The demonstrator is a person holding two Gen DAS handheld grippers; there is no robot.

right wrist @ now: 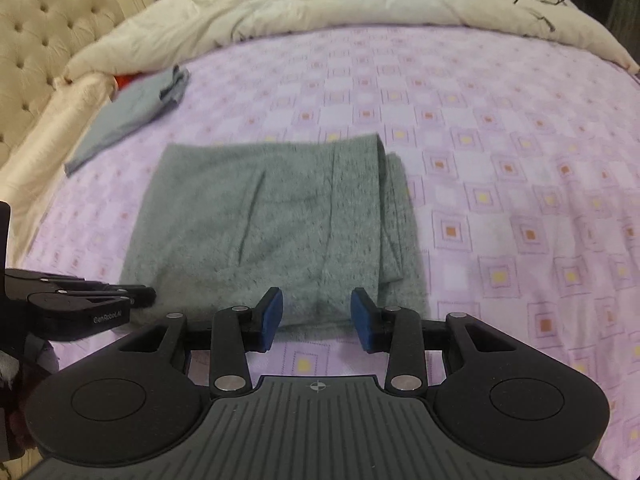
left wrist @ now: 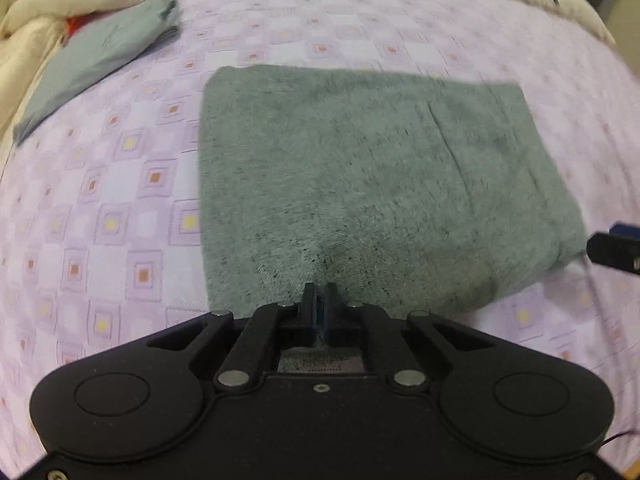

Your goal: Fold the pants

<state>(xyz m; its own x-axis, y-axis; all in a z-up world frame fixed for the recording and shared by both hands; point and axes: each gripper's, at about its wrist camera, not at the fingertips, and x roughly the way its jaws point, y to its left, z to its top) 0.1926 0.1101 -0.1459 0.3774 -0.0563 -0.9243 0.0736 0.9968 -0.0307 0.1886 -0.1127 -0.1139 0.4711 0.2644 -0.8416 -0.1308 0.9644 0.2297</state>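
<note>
The folded grey pants [left wrist: 360, 184] lie on the lilac bedsheet [left wrist: 100, 208], near edge just beyond the left gripper [left wrist: 320, 292], pinched shut, and the right gripper [right wrist: 317, 312], half open and empty.

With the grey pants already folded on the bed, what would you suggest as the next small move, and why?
Probably lift the left gripper away: it is shut at the near edge of the folded pants, gripping no visible cloth. The right gripper is open, and the pants lie compact.
</note>
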